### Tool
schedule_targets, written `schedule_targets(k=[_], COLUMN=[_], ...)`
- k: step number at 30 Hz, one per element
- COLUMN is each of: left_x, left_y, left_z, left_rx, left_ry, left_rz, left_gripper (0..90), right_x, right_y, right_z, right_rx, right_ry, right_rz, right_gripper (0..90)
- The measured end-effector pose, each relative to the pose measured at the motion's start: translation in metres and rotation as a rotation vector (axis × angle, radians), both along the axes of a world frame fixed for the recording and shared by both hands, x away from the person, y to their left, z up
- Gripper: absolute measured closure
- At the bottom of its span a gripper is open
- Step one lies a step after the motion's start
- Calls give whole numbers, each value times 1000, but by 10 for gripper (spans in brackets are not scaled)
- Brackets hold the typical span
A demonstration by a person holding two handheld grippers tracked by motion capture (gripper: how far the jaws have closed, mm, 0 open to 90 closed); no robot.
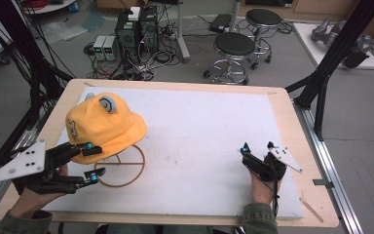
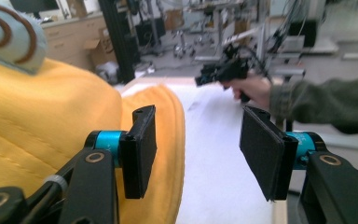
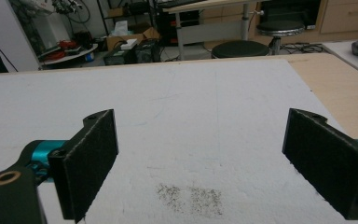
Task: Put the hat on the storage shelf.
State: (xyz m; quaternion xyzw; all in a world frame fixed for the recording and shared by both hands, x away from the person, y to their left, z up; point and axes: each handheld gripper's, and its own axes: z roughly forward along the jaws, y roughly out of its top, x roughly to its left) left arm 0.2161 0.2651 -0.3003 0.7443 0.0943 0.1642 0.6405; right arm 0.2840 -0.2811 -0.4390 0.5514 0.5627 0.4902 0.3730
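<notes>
Two tools work at a bench (image 1: 292, 126) covered with a white sheet (image 1: 204, 131). A yellow hat (image 1: 104, 126) sits on a thin wire stand (image 1: 126, 168) at the sheet's near left corner. The left tool (image 1: 93, 162) is beside the hat's brim, its jaws released and apart, nothing pinched between them; the upper jaw lies close against the brim. The right tool (image 1: 257, 148) rests well apart on the right side of the sheet, jaws spread wide and empty. The hat appears to have just been placed on the stand. The next move likely calls for drawing the left tool back without dragging the brim.
</notes>
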Motion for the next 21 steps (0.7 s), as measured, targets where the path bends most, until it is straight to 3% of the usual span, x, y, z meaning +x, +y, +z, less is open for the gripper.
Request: schedule_targets(k=[8,16,21], left_x=[-3,-5,-2], left_y=[15,23,33], left_z=[17,39,46], left_rx=[-66,-71,-119], left_ry=[-26,-78,-87], left_rz=[26,132,223], left_gripper=[443,441,436], right_x=[0,-1,-2], right_y=[0,0,1], right_z=[0,1,2], right_rx=[4,3,5], right_ry=[-2,-10,-19], right_rz=[-1,-3,-4], right_gripper=[93,93,93])
